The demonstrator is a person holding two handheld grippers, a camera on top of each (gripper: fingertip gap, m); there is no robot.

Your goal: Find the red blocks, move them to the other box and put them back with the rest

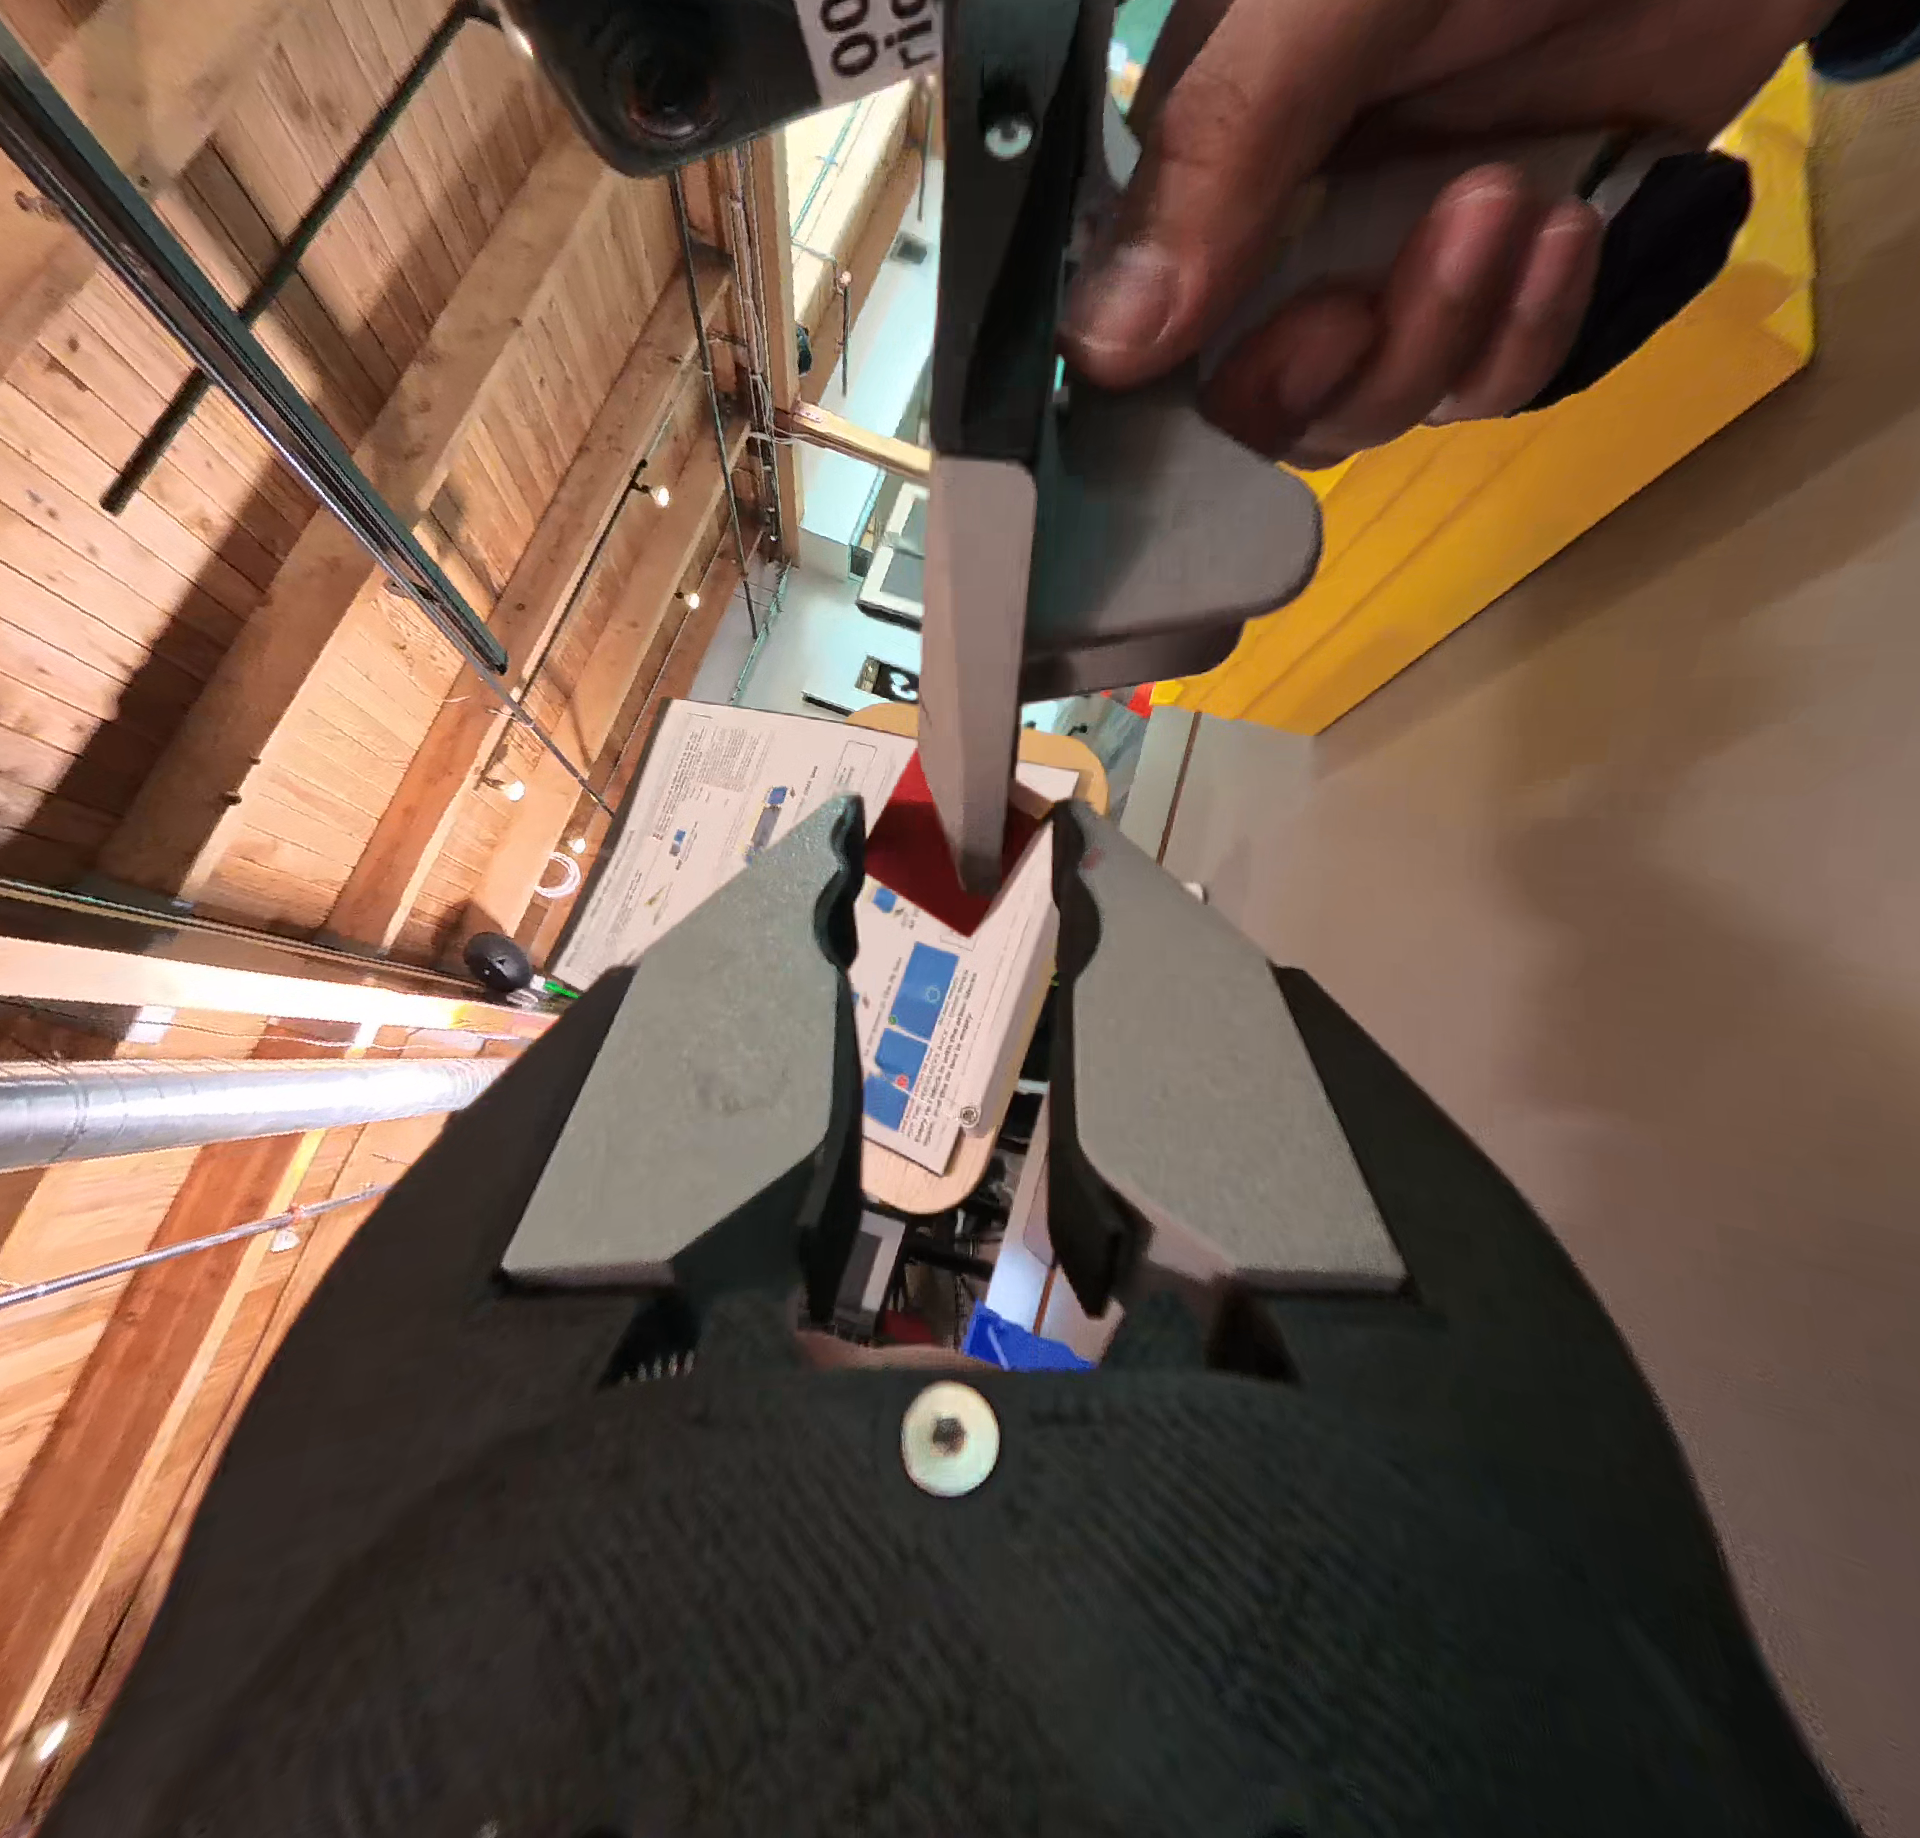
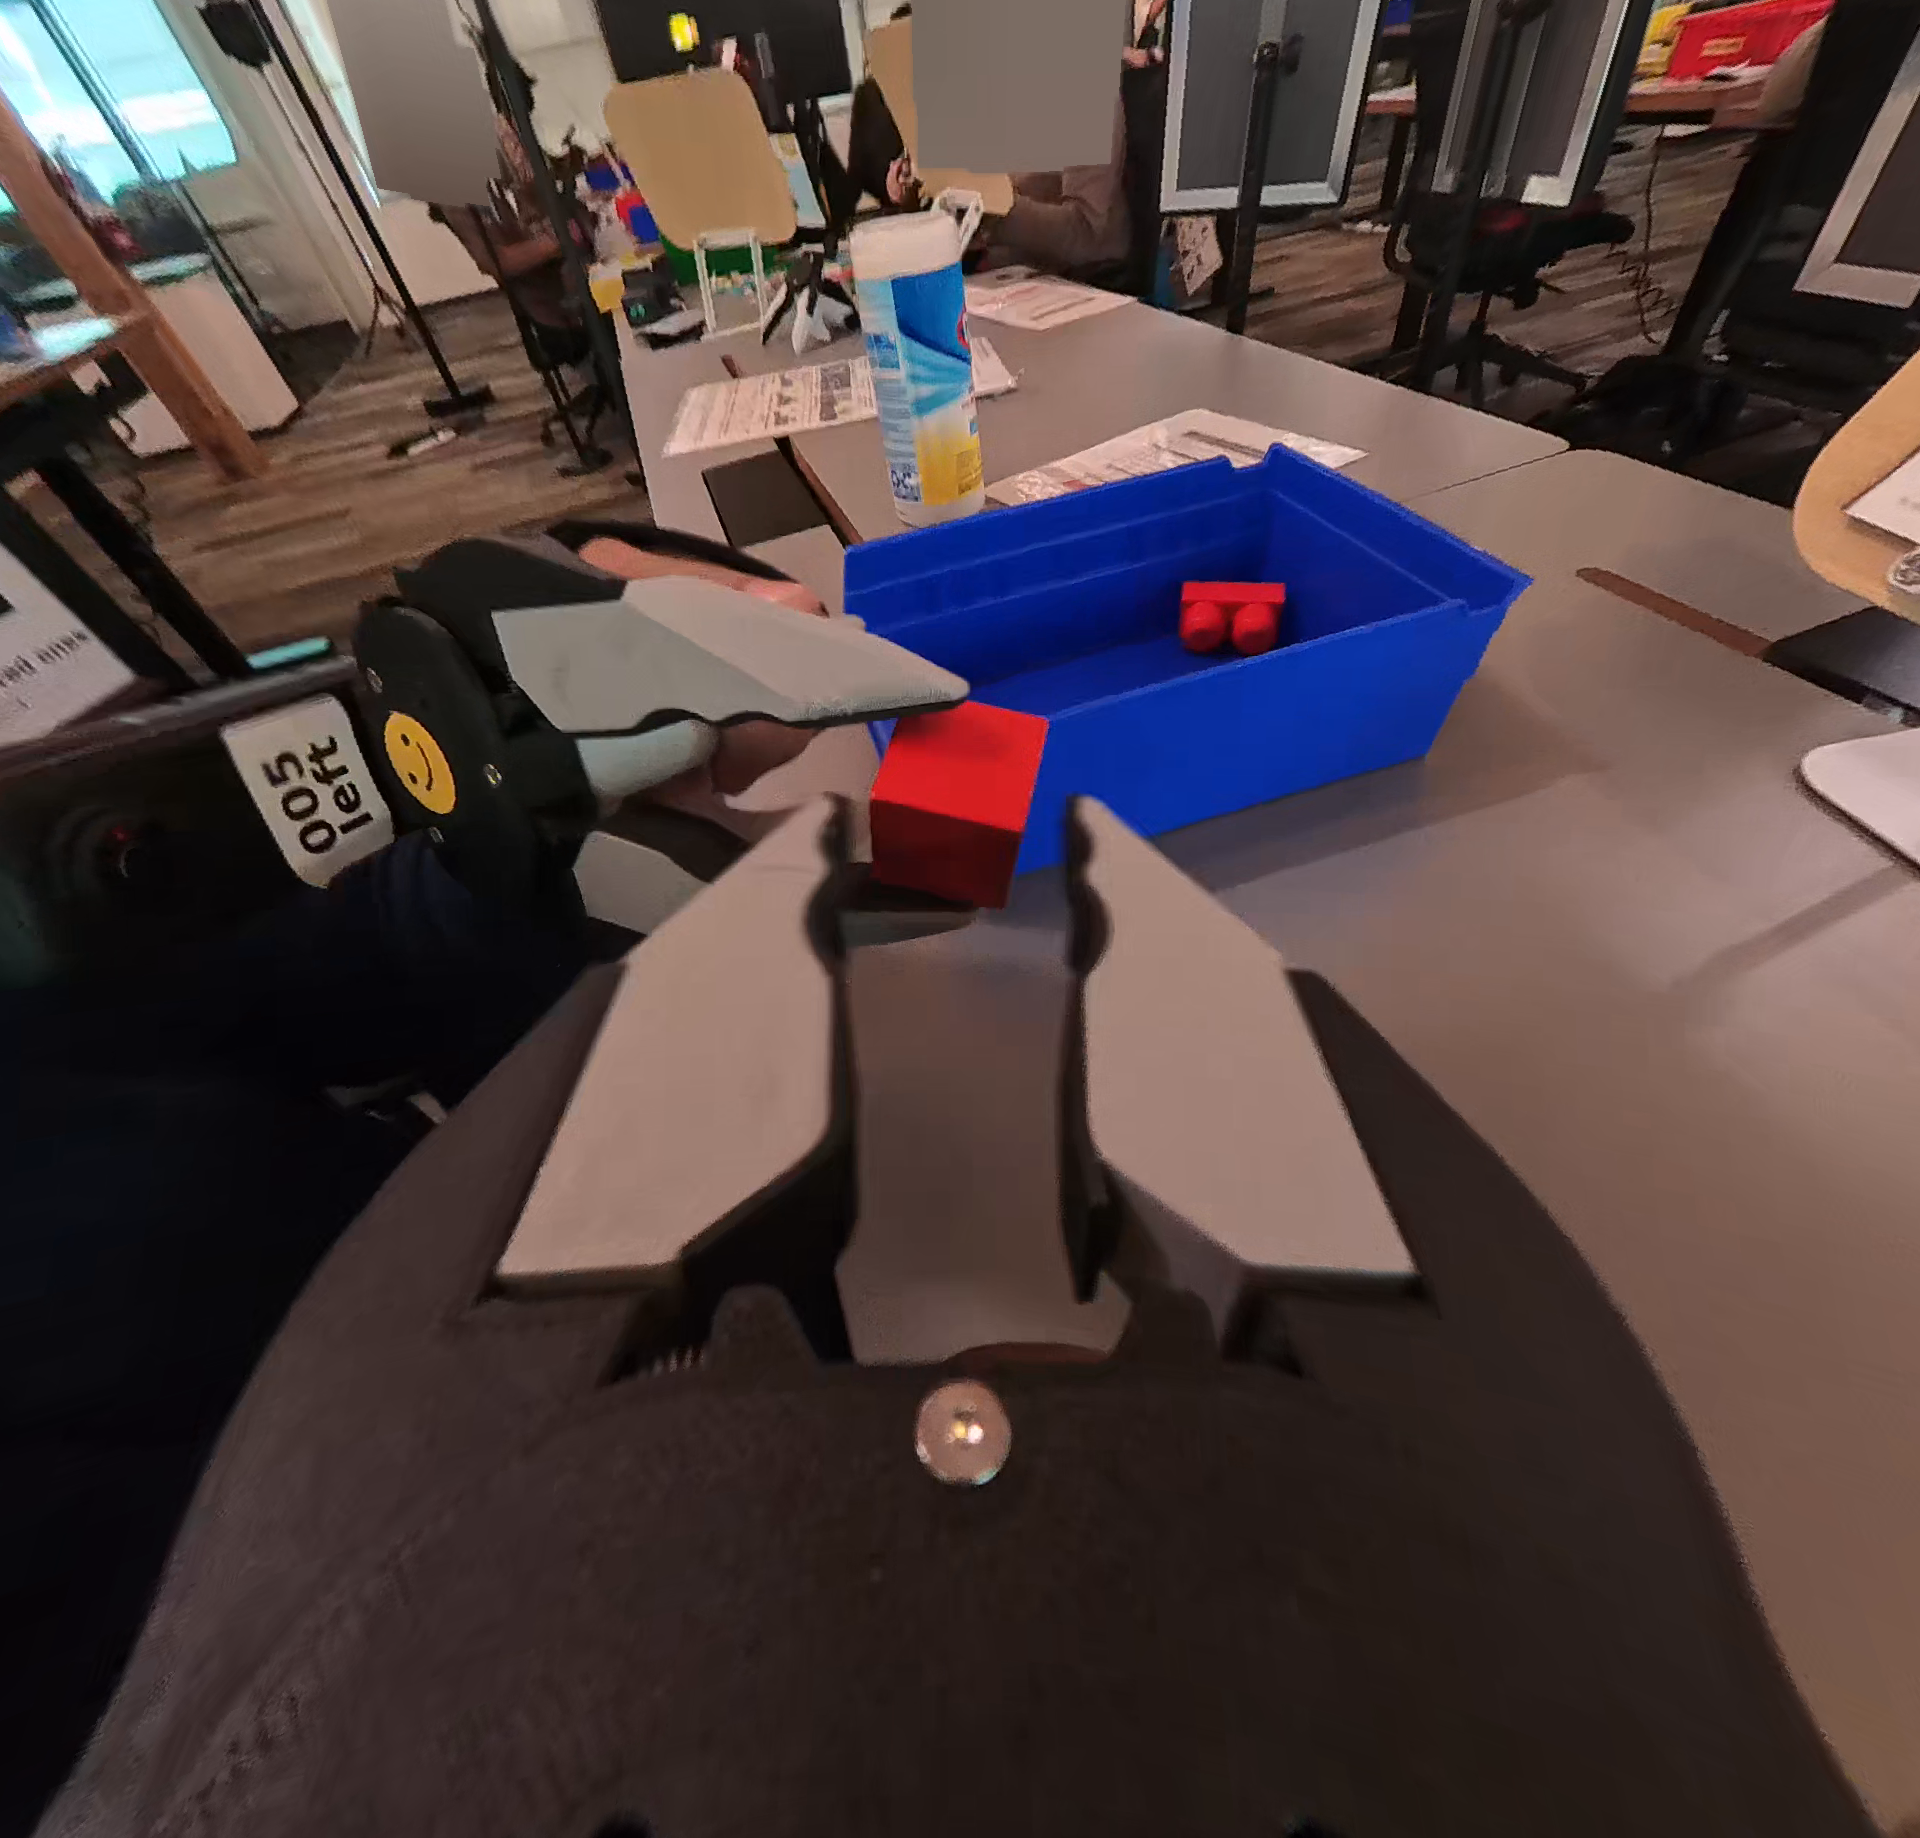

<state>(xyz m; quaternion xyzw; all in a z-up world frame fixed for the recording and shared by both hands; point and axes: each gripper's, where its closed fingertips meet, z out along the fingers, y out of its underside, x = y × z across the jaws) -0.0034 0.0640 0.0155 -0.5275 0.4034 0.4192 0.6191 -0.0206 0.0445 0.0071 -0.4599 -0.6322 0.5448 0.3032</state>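
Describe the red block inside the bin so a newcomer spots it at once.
On the grey table stands an open blue bin, in front of a tall canister. On its floor lies the studded red block, tipped so two round studs face the camera. The plain red block is outside the bin's near corner, showing only flat faces.

Just ahead of the left gripper (image 1: 956, 830) tips, a finger (image 1: 971, 645) of the right gripper (image 2: 956, 838) covers the middle of the red block (image 1: 904, 853), so its far face is hidden. The hand (image 1: 1403, 178) on that gripper is cut off by the top edge. In the right wrist view, the left gripper's lower finger (image 2: 914, 924) lies mostly behind the right gripper's left finger, and the block hides the blue bin's (image 2: 1247, 749) near corner. Whether the right gripper touches the block cannot be told.
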